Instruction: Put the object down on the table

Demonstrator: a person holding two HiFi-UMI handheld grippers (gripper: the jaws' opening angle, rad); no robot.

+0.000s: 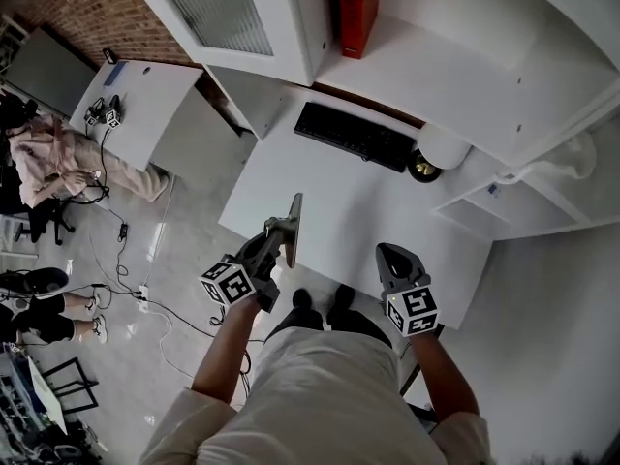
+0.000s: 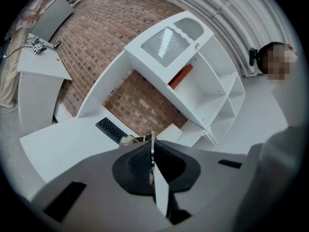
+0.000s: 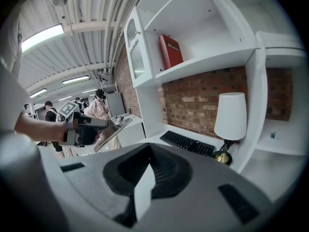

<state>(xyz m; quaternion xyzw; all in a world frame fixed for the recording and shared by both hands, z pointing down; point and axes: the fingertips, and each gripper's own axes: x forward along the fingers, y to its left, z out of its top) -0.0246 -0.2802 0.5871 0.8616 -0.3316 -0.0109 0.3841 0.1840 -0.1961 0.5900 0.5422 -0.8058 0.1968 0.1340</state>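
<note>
The left gripper (image 1: 279, 238) is clamped on a thin grey panel (image 1: 294, 219), held edge-up in the air over the white bench's (image 1: 378, 216) near edge, while the right gripper (image 1: 395, 257) is closed and empty.

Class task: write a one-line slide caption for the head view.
Left claw grips a thin panel on edge over the white desk; right claw hangs shut, empty.

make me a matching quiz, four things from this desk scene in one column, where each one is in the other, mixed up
1 keyboard
2 red book
3 lamp
4 thin grey panel

a up on the shelf
b clamped in the left gripper
c lying flat at the back of the desk
d standing at the desk's back right

Pairs: 1-c, 2-a, 3-d, 4-b
</note>
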